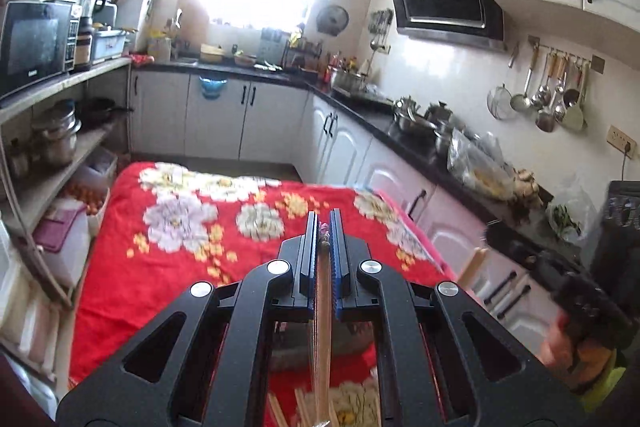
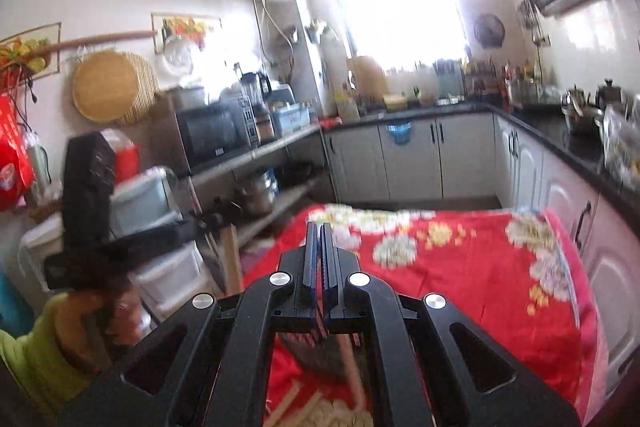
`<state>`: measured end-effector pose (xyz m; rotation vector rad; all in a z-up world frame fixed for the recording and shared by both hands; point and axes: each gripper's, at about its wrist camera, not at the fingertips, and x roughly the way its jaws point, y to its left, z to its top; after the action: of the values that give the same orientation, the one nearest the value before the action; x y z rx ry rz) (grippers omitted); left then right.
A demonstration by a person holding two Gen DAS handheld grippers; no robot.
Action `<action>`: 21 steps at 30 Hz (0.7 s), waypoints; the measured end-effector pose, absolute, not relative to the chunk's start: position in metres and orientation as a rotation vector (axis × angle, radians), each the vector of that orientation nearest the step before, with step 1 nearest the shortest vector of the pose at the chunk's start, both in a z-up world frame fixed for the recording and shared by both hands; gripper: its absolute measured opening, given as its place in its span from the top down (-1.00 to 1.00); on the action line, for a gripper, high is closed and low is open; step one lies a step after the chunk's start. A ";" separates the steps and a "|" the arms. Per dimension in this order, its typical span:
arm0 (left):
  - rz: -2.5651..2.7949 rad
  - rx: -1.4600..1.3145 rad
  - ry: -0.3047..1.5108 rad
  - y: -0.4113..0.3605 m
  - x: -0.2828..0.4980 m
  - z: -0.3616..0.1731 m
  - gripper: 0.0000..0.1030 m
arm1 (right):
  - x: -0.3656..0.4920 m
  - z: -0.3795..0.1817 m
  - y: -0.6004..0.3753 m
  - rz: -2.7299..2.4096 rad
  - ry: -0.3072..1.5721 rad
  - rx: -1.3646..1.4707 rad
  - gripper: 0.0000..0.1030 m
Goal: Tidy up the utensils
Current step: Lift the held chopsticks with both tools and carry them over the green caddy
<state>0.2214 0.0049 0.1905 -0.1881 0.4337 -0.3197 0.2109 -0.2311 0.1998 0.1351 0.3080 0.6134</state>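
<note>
In my left view, my left gripper (image 1: 324, 217) has its fingers closed on what looks like a woven mat (image 1: 322, 311) hanging below, above the red flowered cloth (image 1: 168, 227); loose chopsticks (image 1: 280, 411) lie near. In my right view, my right gripper (image 2: 320, 227) pinches what seems the same mat. I should keep both ends level and taut.

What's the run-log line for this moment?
left hand-held gripper: shut on slatted mat | right hand-held gripper: shut on same mat | chopsticks: loose on red floral cloth
</note>
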 end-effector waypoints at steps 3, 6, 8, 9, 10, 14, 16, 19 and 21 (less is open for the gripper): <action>-0.304 -0.192 0.409 0.006 0.231 0.201 0.94 | 0.215 0.217 -0.229 0.621 0.265 0.140 0.96; -0.282 -0.193 0.379 0.006 0.245 0.210 0.94 | 0.221 0.228 -0.226 0.628 0.241 0.145 0.96; -0.263 -0.185 0.359 0.005 0.251 0.214 0.94 | 0.226 0.233 -0.224 0.624 0.228 0.147 0.96; -0.253 -0.181 0.351 0.004 0.255 0.215 0.94 | 0.230 0.234 -0.223 0.623 0.227 0.149 0.96; -0.248 -0.180 0.346 0.004 0.259 0.215 0.94 | 0.232 0.235 -0.223 0.623 0.229 0.152 0.96; -0.235 -0.178 0.338 0.002 0.271 0.210 0.94 | 0.244 0.234 -0.222 0.602 0.240 0.155 0.96; -0.227 -0.168 0.333 0.001 0.276 0.203 0.94 | 0.251 0.229 -0.223 0.593 0.253 0.156 0.96; -0.220 -0.160 0.334 0.001 0.283 0.192 0.94 | 0.263 0.216 -0.225 0.569 0.284 0.158 0.96; -0.214 -0.154 0.332 0.001 0.286 0.186 0.94 | 0.269 0.208 -0.225 0.554 0.300 0.160 0.96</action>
<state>0.2857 0.0005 0.1860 -0.1540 0.3318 -0.2140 0.2694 -0.2250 0.2080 0.1596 0.2996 0.5539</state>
